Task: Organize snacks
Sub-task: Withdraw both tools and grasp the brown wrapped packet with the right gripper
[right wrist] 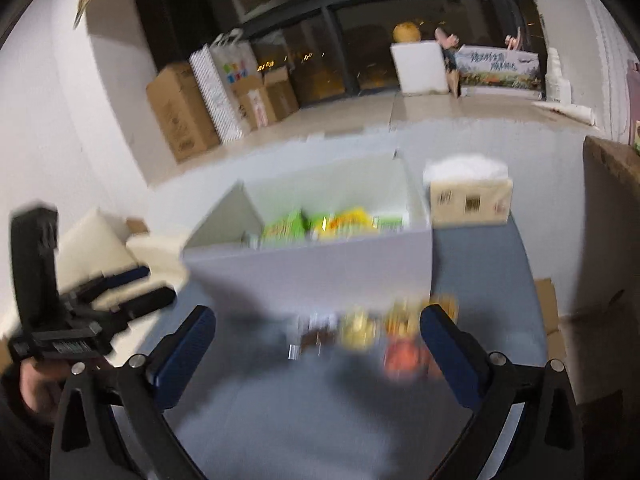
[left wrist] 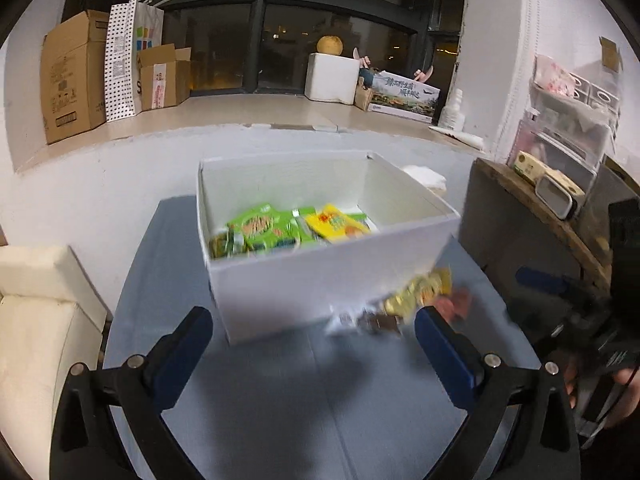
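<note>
Grey table [left wrist: 280, 400] carries white box [left wrist: 304, 288] at 12 o'clock, green and yellow snack packets [left wrist: 288, 228] inside. Loose snacks [left wrist: 416, 300] blurred outside box at 2 o'clock. Left gripper [left wrist: 314, 348] jaws spread, empty. Right gripper [right wrist: 318, 344] jaws spread, empty.

Dark night window [left wrist: 280, 40] above a beige sill [left wrist: 240, 108], cardboard boxes [left wrist: 74, 76] at its left end, white foam box [left wrist: 332, 76] right of centre, white walls [left wrist: 492, 40], cream cushion [left wrist: 36, 312] below-left
</note>
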A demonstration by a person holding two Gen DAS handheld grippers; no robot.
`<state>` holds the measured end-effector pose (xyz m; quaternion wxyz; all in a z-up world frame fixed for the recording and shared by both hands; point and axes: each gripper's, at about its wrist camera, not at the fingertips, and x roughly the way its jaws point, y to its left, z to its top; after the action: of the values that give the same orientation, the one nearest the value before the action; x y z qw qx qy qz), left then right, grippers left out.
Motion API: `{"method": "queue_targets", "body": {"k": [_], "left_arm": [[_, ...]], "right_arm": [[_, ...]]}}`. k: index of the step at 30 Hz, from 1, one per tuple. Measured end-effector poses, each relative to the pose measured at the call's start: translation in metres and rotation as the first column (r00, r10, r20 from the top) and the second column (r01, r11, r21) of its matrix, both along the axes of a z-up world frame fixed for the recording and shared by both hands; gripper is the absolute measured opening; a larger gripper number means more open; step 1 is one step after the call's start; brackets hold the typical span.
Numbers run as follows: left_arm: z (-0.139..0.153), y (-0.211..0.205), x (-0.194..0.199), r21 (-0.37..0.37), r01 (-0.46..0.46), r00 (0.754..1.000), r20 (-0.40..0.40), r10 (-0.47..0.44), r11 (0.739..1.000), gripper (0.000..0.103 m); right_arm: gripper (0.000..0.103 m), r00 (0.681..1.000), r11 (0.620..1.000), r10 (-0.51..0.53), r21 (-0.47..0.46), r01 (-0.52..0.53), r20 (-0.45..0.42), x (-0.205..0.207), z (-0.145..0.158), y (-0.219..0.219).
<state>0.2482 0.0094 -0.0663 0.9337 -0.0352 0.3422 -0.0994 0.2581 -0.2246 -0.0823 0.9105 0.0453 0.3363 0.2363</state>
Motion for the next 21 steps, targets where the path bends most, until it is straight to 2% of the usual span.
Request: {"method": "queue_targets", "body": {"k": [3,7,10,13,18,21], "left_arm": [[-0.009,-0.003,-0.026,-0.026,0.006,1.000,-0.010,-0.007,1.000,0.103],[-0.024,-0.005,-0.050,-0.048,-0.002,0.999,-0.040,0.000,0.999,0.103],[-0.030,-0.004,-0.062,-0.065,-0.001,0.999,-0.050,-0.002,0.998,0.103],[-0.031,-0.001,-0.070,-0.073,-0.004,0.999,-0.052,0.001,0.997,0.103],[-0.029,0.008,-0.072,-0.064,-0.013,0.999,-0.042,0.010,0.998,0.103],[-0.030,0.015,-0.071,-0.062,-0.015,0.999,-0.045,0.012,0.998,0.103]], "right_arm": [[0.103,0.999,1.000,-0.002,0.029,0.003,-0.037,-0.018,-0.022,-0.004],[0.103,0.994,0.998,-0.011,0.056,0.017,-0.107,-0.021,-0.047,0.001],[0.103,0.984,0.991,0.001,0.129,0.022,-0.176,-0.007,-0.061,0.013],[0.103,0.969,0.976,-0.019,0.205,0.072,-0.247,0.016,-0.075,0.022],[0.103,0.964,0.967,-0.097,0.205,0.150,-0.247,0.043,-0.082,0.037],[0.103,0.958,0.960,-0.106,0.224,0.169,-0.266,0.056,-0.084,0.045]]}}
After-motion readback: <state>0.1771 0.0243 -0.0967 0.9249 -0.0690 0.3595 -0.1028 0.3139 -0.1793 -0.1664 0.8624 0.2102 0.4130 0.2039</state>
